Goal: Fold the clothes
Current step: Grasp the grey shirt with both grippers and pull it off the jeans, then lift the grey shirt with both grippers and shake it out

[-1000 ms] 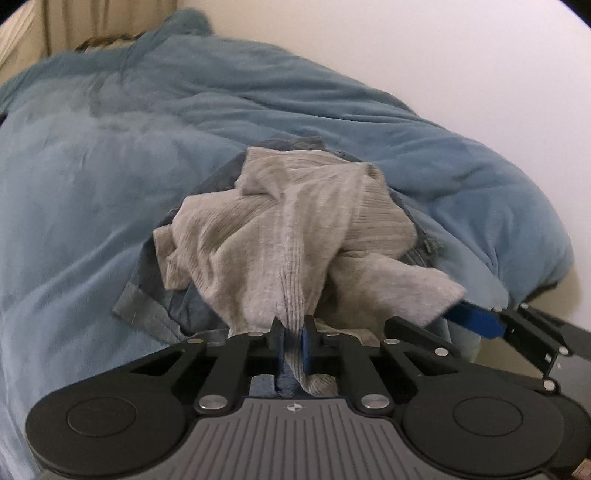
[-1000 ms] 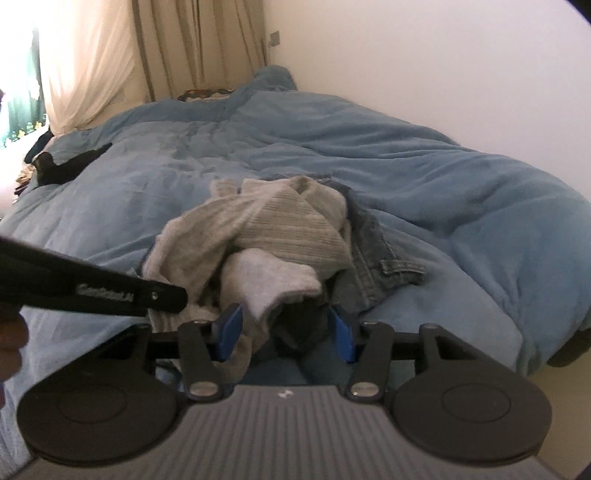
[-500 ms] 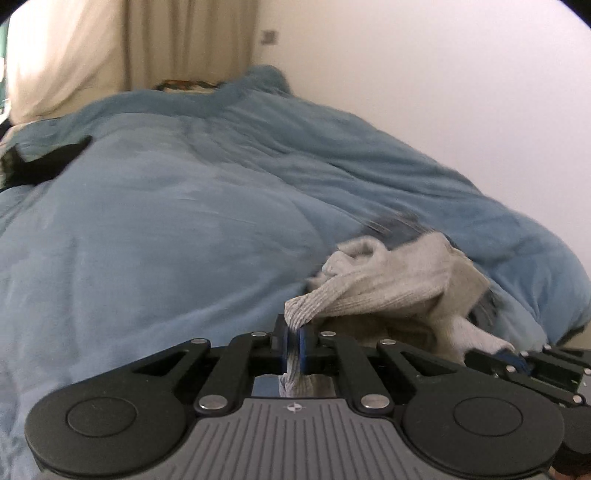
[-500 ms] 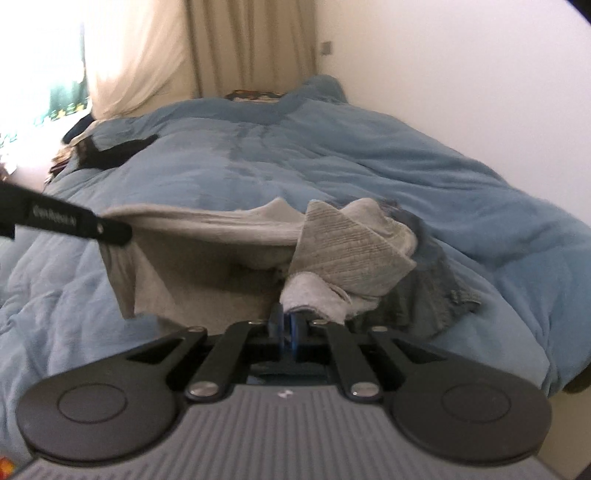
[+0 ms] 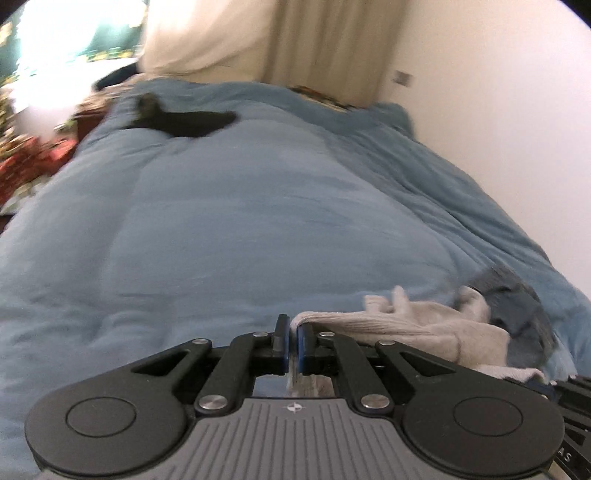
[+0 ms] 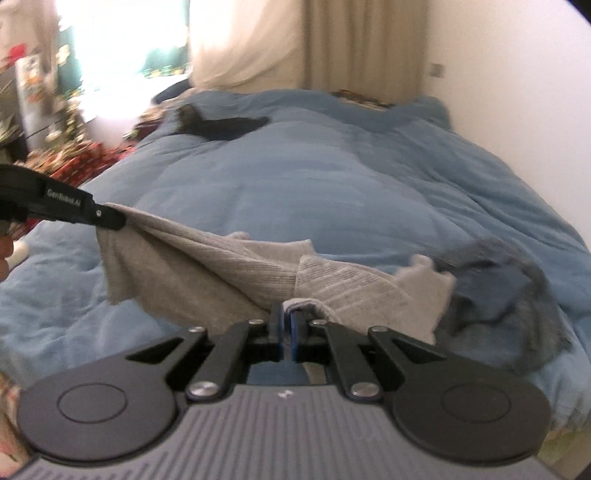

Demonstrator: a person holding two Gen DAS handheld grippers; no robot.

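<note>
Moved: grey sweater (image 6: 236, 273) got dragged frame-left off jeans (image 6: 509, 295) | left gripper (image 5: 290, 341), right gripper (image 6: 285, 328) both clamped on it

Blue duvet (image 5: 240, 221) against white wall (image 5: 498, 92); beige curtains (image 6: 362, 44), bright window (image 6: 122, 33).

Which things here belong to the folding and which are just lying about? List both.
In the job: grey knit top, pinched by left hand-held gripper and right hand-held gripper; denim garment, probably next.
Lying about: black item, blue duvet, curtains.
</note>
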